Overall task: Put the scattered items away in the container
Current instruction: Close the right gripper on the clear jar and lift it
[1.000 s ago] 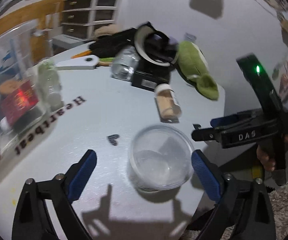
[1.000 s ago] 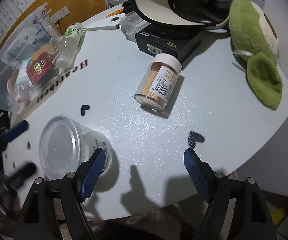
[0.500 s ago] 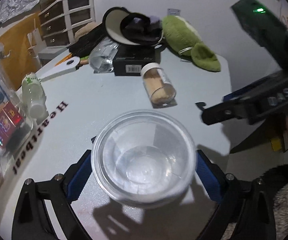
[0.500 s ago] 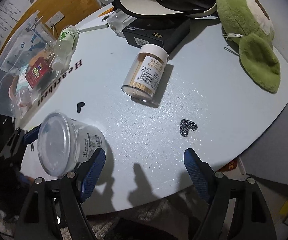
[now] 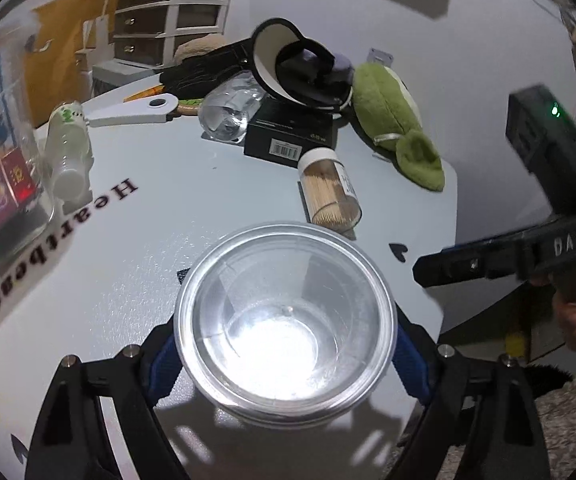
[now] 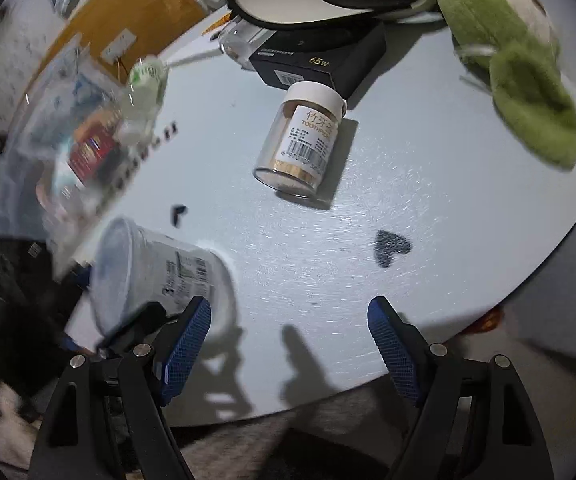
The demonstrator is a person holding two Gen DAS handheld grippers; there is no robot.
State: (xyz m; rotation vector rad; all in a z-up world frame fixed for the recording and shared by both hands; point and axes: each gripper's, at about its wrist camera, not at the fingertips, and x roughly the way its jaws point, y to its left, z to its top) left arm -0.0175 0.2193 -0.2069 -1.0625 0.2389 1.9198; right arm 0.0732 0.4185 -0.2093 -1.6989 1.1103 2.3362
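My left gripper [image 5: 284,356] is shut on a clear plastic tub [image 5: 284,328], which fills the space between its blue pads and is lifted and tilted over the white table; the tub also shows in the right wrist view [image 6: 156,276]. A toothpick jar [image 5: 330,192] lies on its side just beyond it, also in the right wrist view [image 6: 304,148]. My right gripper [image 6: 288,340] is open and empty above the table's near edge. The clear storage container [image 5: 4,160] with several items inside stands at the left, blurred in the right wrist view [image 6: 60,152].
A white bottle [image 5: 68,148] lies beside the container. At the back sit a black box [image 5: 292,134], a visor cap [image 5: 296,68], a green plush toy [image 5: 396,120], a clear bottle [image 5: 228,112] and a white spatula [image 5: 132,110]. The table edge runs close on the right.
The left gripper has closed in around the tub, gripped it and lifted it off the table, tilted. The right gripper has drifted closer to the table and the toothpick jar.
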